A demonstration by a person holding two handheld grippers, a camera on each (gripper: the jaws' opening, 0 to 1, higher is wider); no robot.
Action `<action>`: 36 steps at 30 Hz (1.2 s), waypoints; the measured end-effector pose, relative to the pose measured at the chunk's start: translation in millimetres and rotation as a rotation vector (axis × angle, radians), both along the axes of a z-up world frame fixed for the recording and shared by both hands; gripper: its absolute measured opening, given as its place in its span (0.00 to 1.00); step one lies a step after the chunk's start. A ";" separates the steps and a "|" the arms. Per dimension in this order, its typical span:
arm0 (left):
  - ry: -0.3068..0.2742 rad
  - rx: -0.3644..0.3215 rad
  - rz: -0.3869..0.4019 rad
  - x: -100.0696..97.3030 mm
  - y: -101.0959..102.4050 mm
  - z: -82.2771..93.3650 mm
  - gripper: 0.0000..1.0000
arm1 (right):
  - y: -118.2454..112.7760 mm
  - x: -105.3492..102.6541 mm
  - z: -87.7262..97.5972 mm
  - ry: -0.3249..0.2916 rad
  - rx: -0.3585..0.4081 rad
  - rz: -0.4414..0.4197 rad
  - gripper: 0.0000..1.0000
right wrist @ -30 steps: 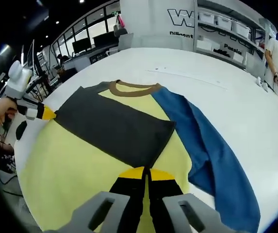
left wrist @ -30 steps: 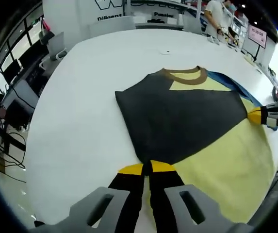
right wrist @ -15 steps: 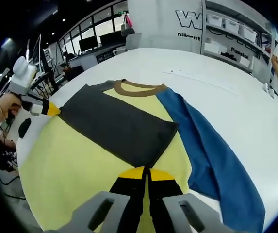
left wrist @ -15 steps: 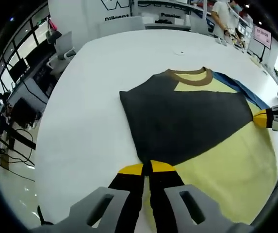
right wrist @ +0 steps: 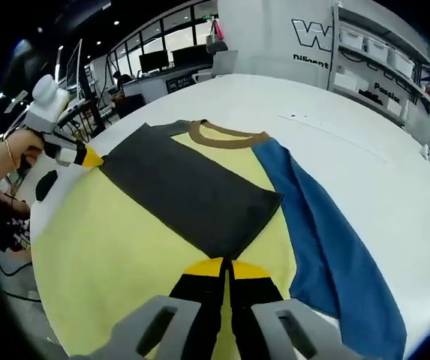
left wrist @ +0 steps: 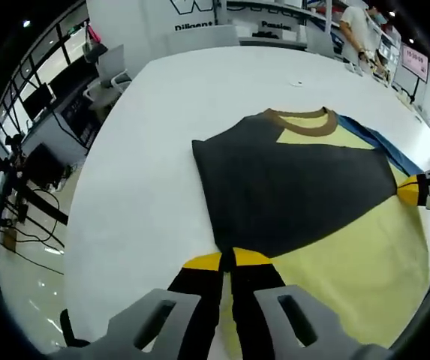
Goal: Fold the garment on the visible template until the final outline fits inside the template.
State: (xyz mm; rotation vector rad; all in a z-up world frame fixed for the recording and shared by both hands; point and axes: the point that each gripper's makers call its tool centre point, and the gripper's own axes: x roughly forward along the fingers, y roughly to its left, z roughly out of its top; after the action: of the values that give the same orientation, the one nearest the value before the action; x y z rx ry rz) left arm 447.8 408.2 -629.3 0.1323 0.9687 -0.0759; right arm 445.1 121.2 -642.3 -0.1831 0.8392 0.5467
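So your view has crept along the table over the last second, but the shirt looks the same: dark sleeve lying flat across the yellow body, blue sleeve out to the side. Both the left claw and the right claw stay clenched on the dark sleeve's edge. My guess: first fold's laid, blue sleeve's next.

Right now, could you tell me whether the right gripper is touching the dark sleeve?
Touching. In the right gripper view, the right gripper has its jaws shut on the dark sleeve's corner.
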 end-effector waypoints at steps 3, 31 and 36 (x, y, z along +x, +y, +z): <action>-0.003 -0.010 0.017 -1.7 2.7 -0.3 0.07 | 1.3 0.3 0.0 0.000 0.003 0.006 0.00; -0.201 -0.136 0.074 4.2 -16.1 42.6 0.68 | -39.8 17.9 67.8 -0.152 0.080 -0.077 0.58; -0.194 -0.145 0.039 -2.2 -28.3 50.9 0.78 | -51.5 9.2 65.8 -0.137 0.073 -0.068 0.66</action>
State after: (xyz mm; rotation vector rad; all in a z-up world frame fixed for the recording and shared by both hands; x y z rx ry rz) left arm 445.5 379.9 -578.4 -0.0129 0.7688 -0.0956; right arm 454.2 69.7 -576.6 -0.1231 0.6890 0.4946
